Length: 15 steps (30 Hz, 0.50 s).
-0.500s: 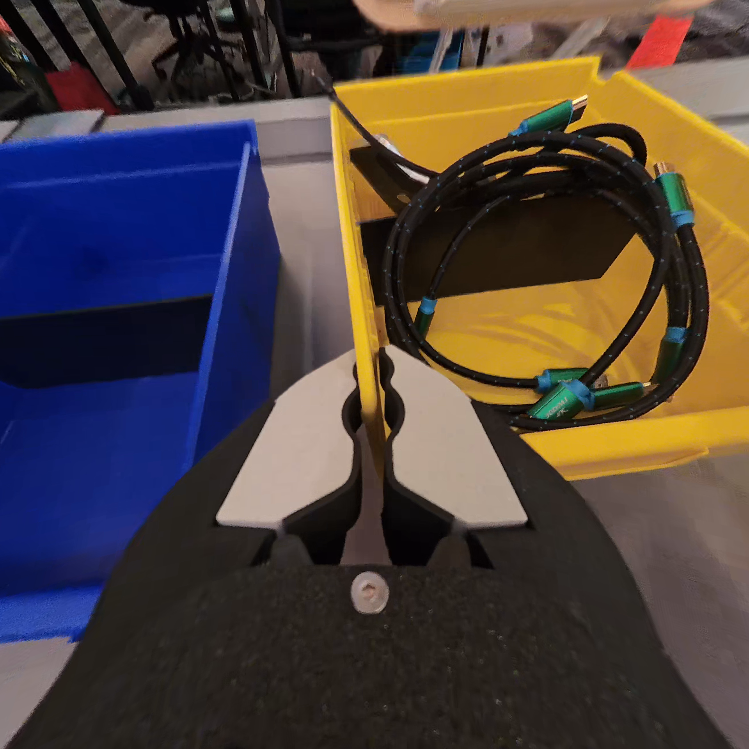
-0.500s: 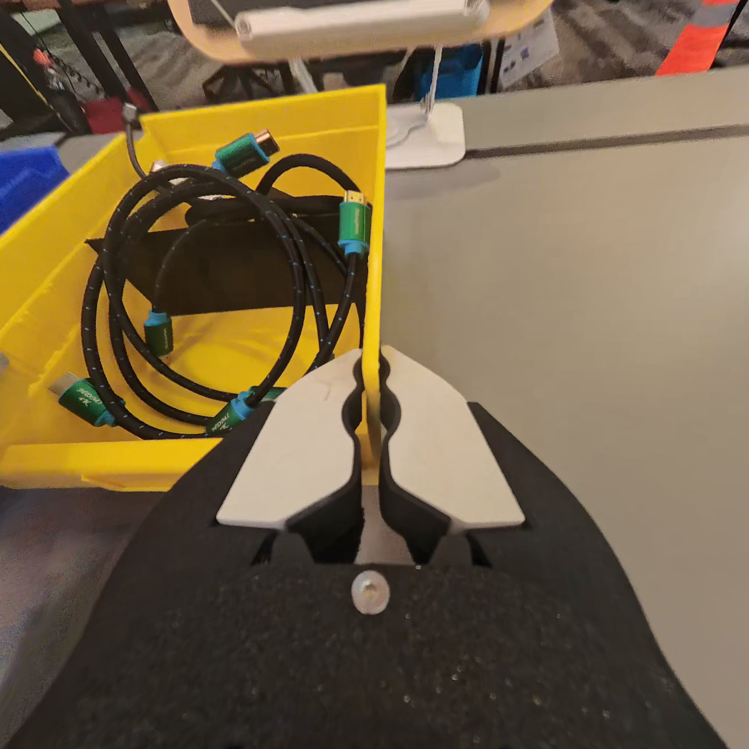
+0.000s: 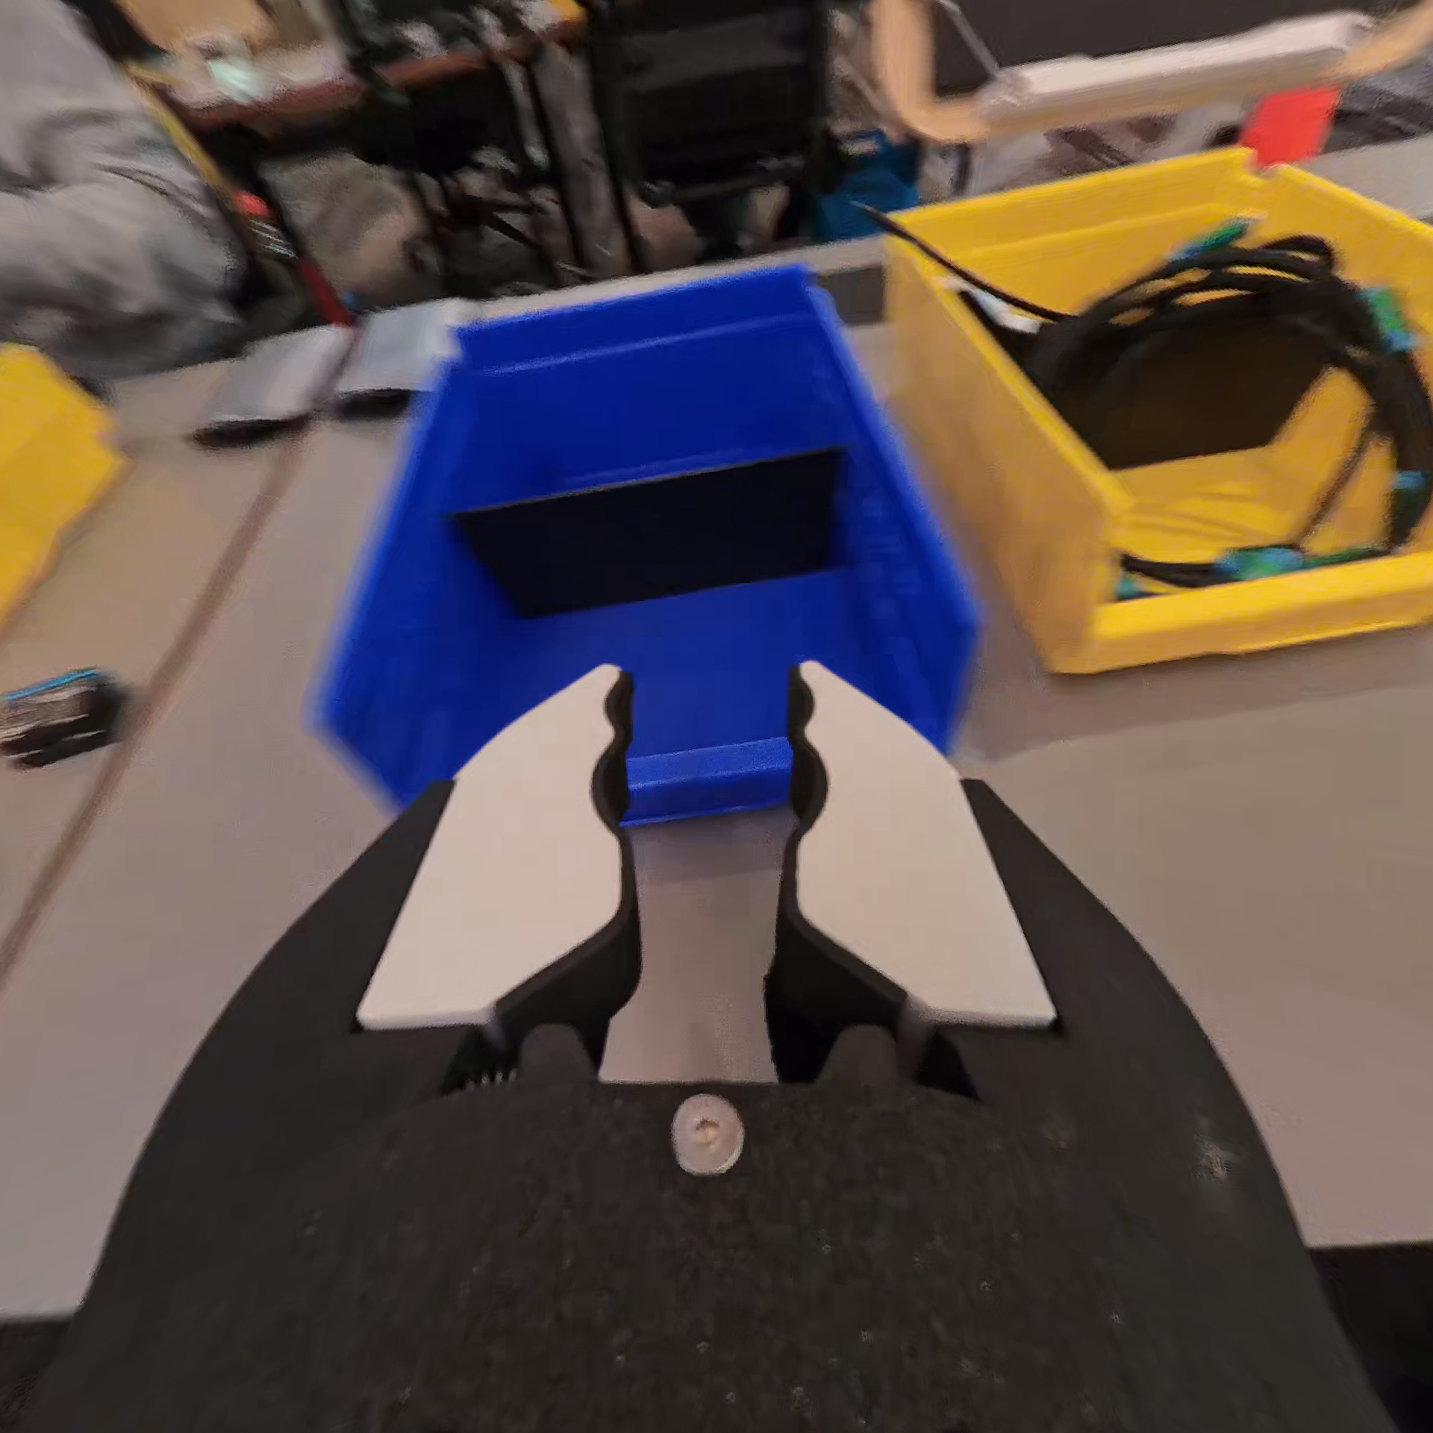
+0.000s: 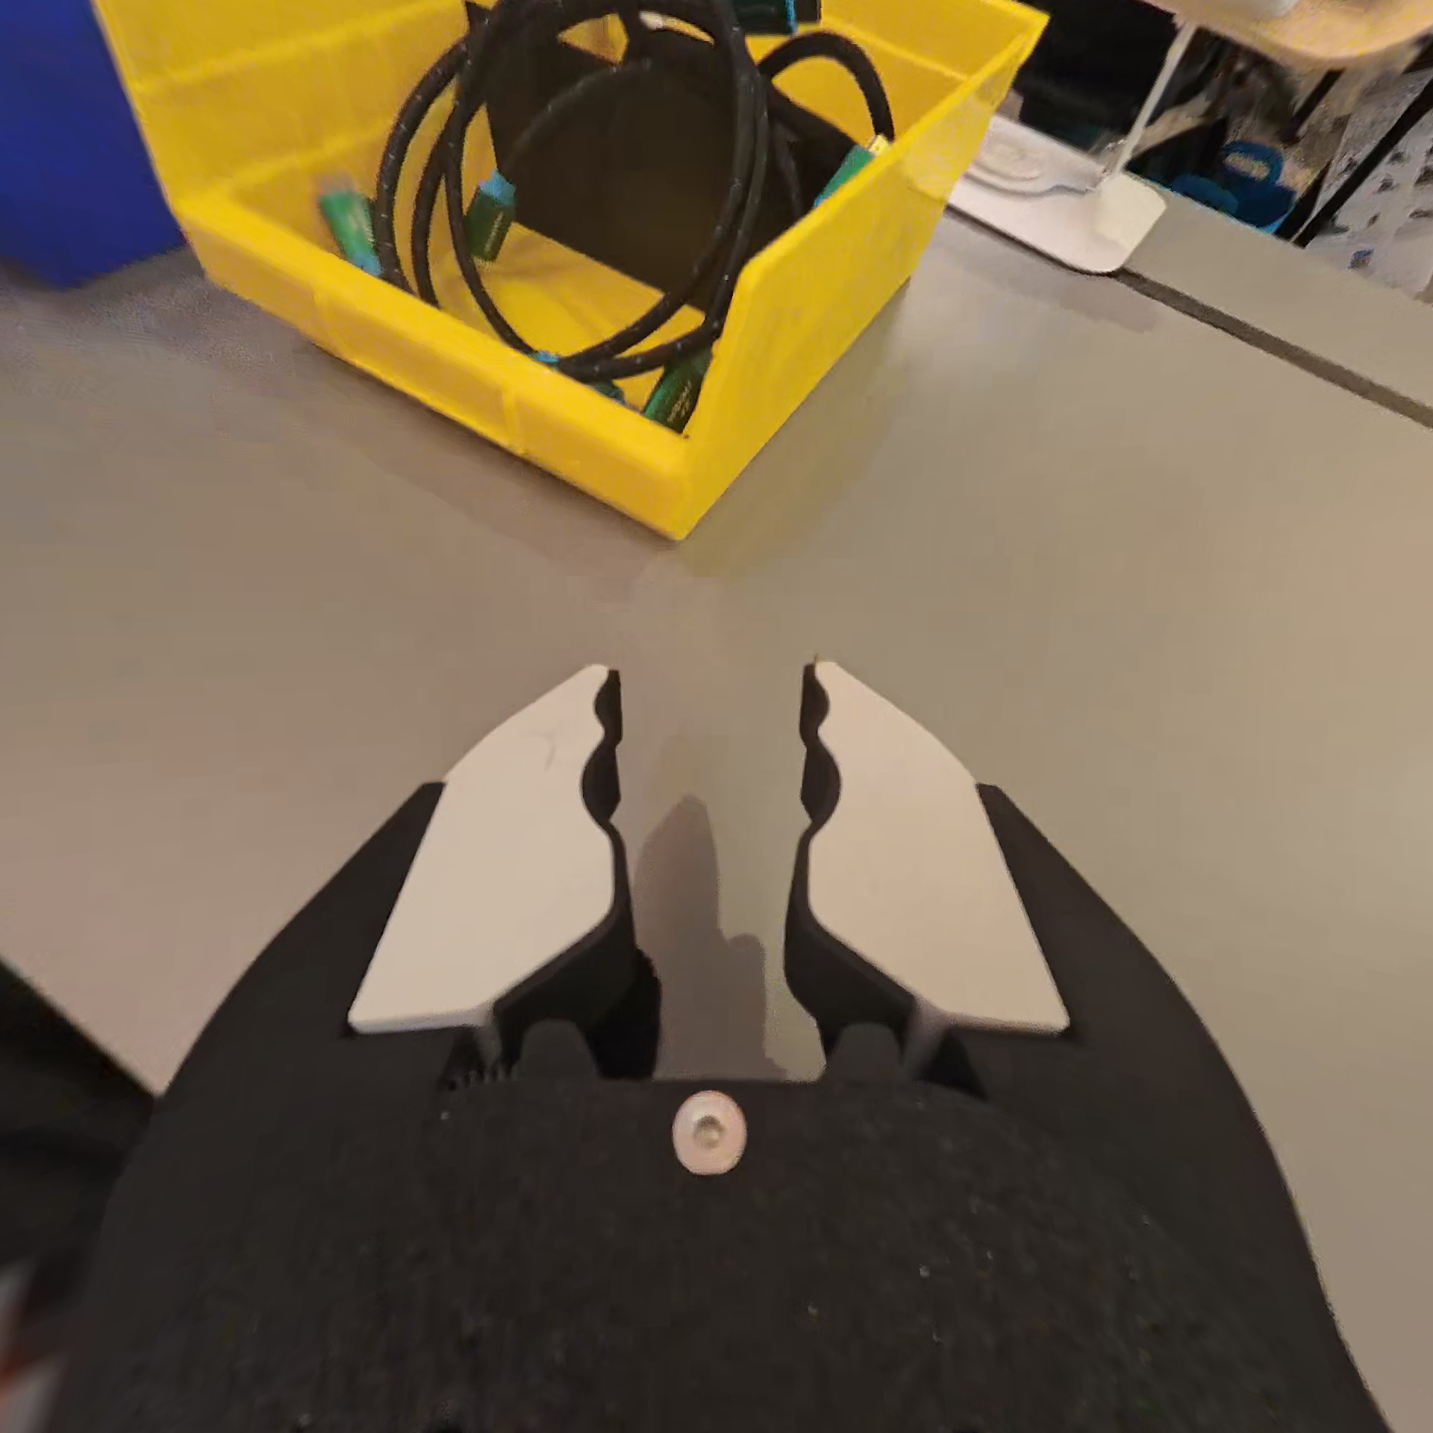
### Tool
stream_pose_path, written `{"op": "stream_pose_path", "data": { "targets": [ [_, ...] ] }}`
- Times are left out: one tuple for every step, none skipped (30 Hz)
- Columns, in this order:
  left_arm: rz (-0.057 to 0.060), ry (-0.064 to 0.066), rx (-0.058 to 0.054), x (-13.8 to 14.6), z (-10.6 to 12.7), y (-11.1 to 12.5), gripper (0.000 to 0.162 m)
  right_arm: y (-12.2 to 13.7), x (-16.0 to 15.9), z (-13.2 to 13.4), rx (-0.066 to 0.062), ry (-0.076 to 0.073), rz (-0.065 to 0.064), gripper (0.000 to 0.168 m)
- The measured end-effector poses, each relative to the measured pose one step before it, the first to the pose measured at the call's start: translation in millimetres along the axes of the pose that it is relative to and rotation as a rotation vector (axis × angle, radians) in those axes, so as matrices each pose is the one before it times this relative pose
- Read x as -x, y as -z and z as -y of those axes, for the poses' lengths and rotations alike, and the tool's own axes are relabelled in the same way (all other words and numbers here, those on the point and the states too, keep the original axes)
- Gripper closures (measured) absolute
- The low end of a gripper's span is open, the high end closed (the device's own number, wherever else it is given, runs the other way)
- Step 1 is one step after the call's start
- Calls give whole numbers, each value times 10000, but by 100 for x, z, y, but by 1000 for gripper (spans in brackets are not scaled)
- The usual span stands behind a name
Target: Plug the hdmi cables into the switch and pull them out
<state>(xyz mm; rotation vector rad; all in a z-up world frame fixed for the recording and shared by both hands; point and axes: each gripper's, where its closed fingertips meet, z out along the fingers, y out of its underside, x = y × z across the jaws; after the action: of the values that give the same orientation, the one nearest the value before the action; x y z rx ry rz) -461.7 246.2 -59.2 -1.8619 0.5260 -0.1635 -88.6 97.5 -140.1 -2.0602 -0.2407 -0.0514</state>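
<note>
Left gripper [image 3: 706,682] fingers spreading, holding nothing — facing blue bin [image 3: 892,543]. Right gripper [image 4: 709,678] likewise, hovering over worktop [image 4: 1085,620]; cables [image 4: 589,194] lying in yellow bin [image 4: 814,310].

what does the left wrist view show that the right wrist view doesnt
Only the left wrist view shows the open left gripper, the inside of the blue bin with its dark divider, and a second yellow bin at far left. Only the right wrist view shows the open right gripper and a white stand base. Both show the yellow bin of coiled cables.
</note>
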Motion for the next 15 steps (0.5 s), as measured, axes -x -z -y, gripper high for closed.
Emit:
{"op": "stream_pose_path", "data": {
  "targets": [
    [563, 108, -185, 3004, -352, 688, 132, 1165, 315, -27, -292, -59, 78, 127],
    [359, 275, 128, 2654, -692, 83, 134, 1004, 461, 354, -290, -61, 157, 127],
    [-2, 331, 224, 1907, -587, -270, 134, 741, 413, 446, -227, -7, 99, 127],
    [-289, 221, -139, 1113, 34, -326, 135, 393, 376, 349, -151, 93, 33, 128],
    [-210, 173, -387, 857, 281, -464, 137, 42, 341, 91, 14, 195, -20, 130],
    [-38, 345, -79, 922, -172, -731, 137, -161, 378, 0, 90, 197, -11, 130],
    [-256, 483, 357, 443, -695, -990, 137, -273, 534, 50, 56, 130, 80, 130],
    [-516, 400, 412, -110, -714, -1065, 132, -294, 691, 22, 79, 64, 170, 130],
    [-359, 211, 219, 2, -501, -1058, 121, -249, 686, 20, 96, 18, 152, 129],
    [-4, 36, 91, 425, -374, -993, 118, -200, 659, 69, 55, 12, 128, 128],
    [96, -62, 74, 485, -293, -933, 120, -195, 724, 97, 15, 8, 160, 128],
    [42, -61, 64, 292, -194, -837, 121, -229, 850, 2, 52, -5, 227, 128],
    [78, -21, 31, 273, -47, -653, 125, -273, 833, -26, 66, -9, 213, 128],
    [-77, 38, -3, -25, 79, -430, 134, -335, 808, -29, 55, 15, 191, 129],
    [-130, 121, 40, -192, 54, -230, 156, -408, 802, 2, 79, 52, 182, 130]
  ]
}}
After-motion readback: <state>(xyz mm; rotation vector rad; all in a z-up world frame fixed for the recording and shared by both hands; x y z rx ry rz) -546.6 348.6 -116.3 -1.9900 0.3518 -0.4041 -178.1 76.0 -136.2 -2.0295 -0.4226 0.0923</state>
